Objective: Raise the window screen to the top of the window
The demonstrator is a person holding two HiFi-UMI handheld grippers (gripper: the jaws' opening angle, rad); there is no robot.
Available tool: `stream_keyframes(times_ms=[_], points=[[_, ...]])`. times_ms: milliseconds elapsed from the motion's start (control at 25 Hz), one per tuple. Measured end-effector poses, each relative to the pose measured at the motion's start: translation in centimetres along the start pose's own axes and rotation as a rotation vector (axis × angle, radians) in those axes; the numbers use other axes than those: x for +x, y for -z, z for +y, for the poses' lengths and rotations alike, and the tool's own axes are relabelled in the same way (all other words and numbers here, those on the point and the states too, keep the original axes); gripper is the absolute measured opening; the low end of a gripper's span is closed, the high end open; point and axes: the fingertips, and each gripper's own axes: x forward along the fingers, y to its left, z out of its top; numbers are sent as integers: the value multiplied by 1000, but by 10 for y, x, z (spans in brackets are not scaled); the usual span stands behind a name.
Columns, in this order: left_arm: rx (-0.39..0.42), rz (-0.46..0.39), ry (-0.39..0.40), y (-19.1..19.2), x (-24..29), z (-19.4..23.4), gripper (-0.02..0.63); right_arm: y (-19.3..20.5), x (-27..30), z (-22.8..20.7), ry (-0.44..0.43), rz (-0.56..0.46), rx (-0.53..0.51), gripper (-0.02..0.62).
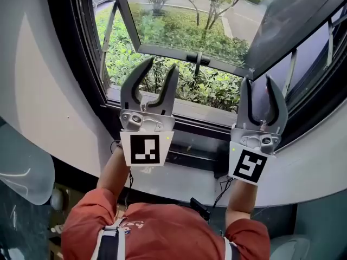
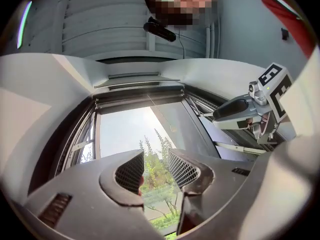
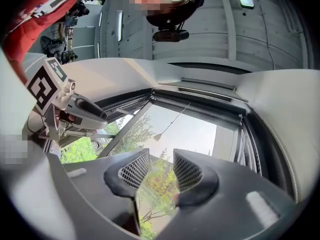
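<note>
A: So, what do the two grippers have hold of?

B: Nothing. The left gripper (image 1: 161, 64) and the right gripper (image 1: 257, 80) both have their jaws well apart, and only the greenery (image 1: 179, 31) outside shows in the gaps. They point up side by side, just above the sill (image 1: 200, 112).

A: And the window screen (image 3: 200, 98)?

B: Up high, as far as I can tell. Its dark rail lies along the top of the window frame, and a thin cord (image 3: 172, 119) hangs from it. The glass sash (image 1: 190, 20) stands swung outward.
</note>
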Motion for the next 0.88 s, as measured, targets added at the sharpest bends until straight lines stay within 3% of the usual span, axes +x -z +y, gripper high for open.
stream_keyframes(times_ms=[280, 560, 880], points=[[-96, 137, 19, 47, -44, -20, 149, 35, -43, 34, -45, 106, 129, 144], [-142, 263, 29, 89, -79, -36, 149, 68, -80, 57, -35, 195, 283, 144], [-220, 387, -10, 122, -120, -43, 149, 99, -127, 87, -55, 320, 369, 144]])
